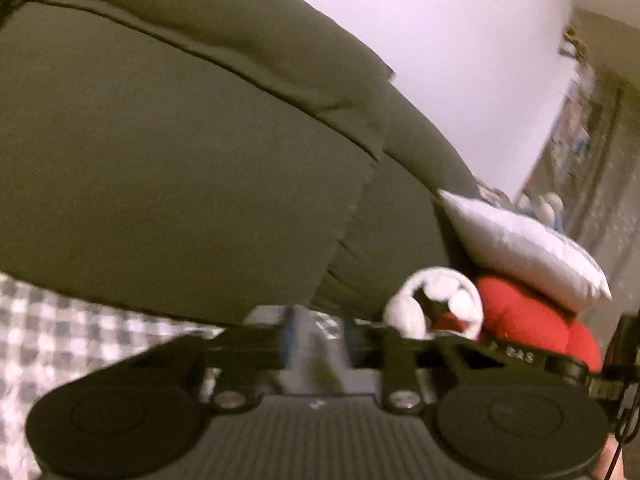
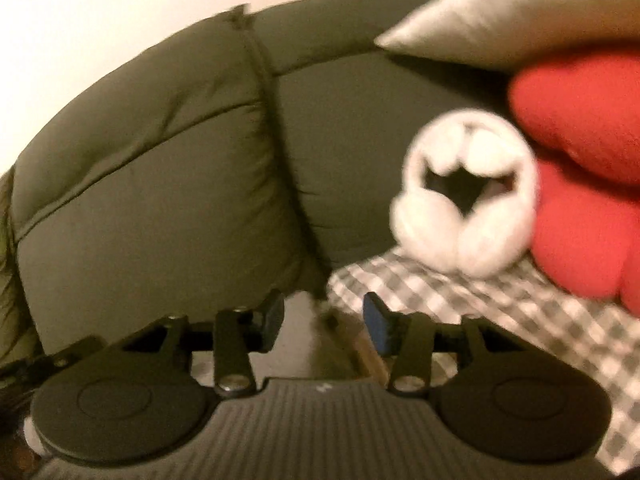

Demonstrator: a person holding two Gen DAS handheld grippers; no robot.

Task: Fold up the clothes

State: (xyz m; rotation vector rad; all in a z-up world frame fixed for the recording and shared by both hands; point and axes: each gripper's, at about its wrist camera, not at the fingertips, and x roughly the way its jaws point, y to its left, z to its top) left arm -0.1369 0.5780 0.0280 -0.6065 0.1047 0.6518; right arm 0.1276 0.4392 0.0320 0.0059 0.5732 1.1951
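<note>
Clothing for folding is not clearly identifiable; I see olive sofa cushions (image 2: 160, 184) dominating, then checked fabric (image 2: 500, 312) on the seat, a white pillow (image 1: 520, 244) atop a red plush (image 1: 532, 320), and white headphones (image 2: 466, 192). My right gripper (image 2: 324, 324) stands spread, nothing pinched. My left gripper (image 1: 316, 336) is pressed together; blur hides any contents.
</note>
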